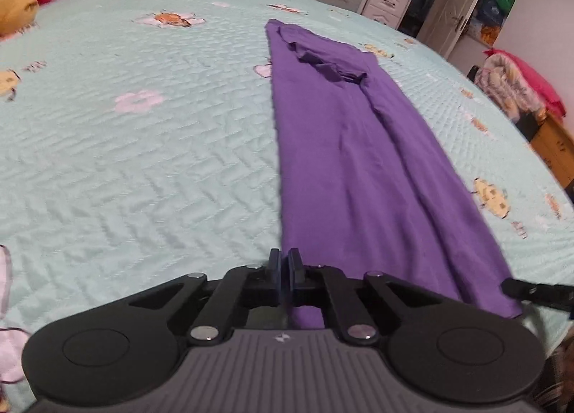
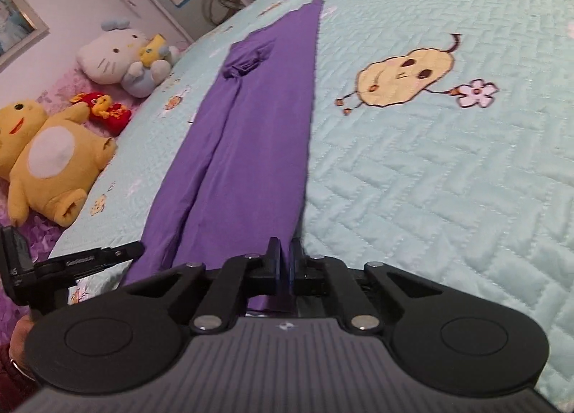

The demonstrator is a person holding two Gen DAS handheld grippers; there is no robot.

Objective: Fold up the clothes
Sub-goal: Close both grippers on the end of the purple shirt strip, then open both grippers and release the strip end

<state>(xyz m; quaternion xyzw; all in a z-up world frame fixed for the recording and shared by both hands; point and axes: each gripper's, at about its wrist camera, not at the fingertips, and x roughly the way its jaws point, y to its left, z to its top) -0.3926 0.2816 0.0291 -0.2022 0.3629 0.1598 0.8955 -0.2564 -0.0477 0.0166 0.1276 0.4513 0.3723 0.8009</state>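
Plush toys (image 2: 53, 158) beside purple garment (image 2: 244, 133)

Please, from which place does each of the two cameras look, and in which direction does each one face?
Left wrist: sits on the left gripper, facing along the purple garment on the bed cover toward a wardrobe; its own closed fingers pinch the garment's near left corner; the right gripper's tip shows at right.
Right wrist: sits on the right gripper, facing along the same garment toward plush toys; its closed fingers pinch the near right corner; the left gripper and a hand show at left.
Shared: garment, bed cover, toys.
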